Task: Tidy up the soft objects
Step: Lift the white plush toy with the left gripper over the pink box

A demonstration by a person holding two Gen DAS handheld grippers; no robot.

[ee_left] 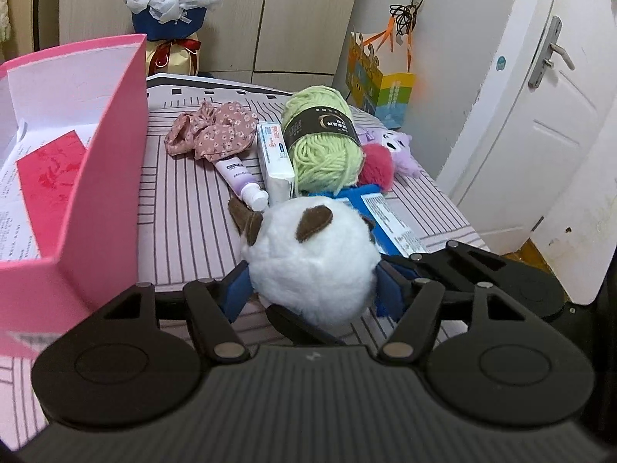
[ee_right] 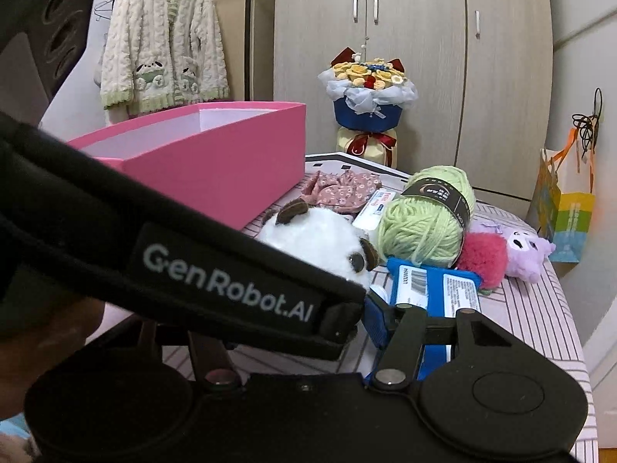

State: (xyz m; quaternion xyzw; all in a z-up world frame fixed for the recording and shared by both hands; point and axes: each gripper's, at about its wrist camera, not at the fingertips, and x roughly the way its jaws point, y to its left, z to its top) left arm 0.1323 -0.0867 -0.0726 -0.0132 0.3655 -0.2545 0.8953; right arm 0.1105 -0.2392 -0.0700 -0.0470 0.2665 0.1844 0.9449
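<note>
Your left tool [ee_left: 312, 289]: blue pads pinch the round white plush toy with brown ears [ee_left: 312, 258] from both sides, low in the centre of the left wrist frame.

Your right tool [ee_right: 385, 308]: one blue pad shows at lower centre of the right wrist frame beside the flat blue packet with a white label [ee_right: 432, 285]; the left tool's black body hides the other finger, so you cannot tell its state.

On the pink striped counter [ee_left: 185, 208], behind the plush:
- lime-green ball of yarn with a black band [ee_left: 322, 142], centre
- pink floral fabric scrunchie [ee_left: 212, 131], left of the yarn
- white-and-lilac tube [ee_left: 241, 177] and white carton [ee_left: 275, 158], between scrunchie and yarn
- magenta fluffy pom-pom [ee_left: 376, 168] and lilac plush figure [ee_left: 401, 150], right of the yarn

Open pink cardboard box [ee_left: 112, 146]: left edge of the frame.
</note>
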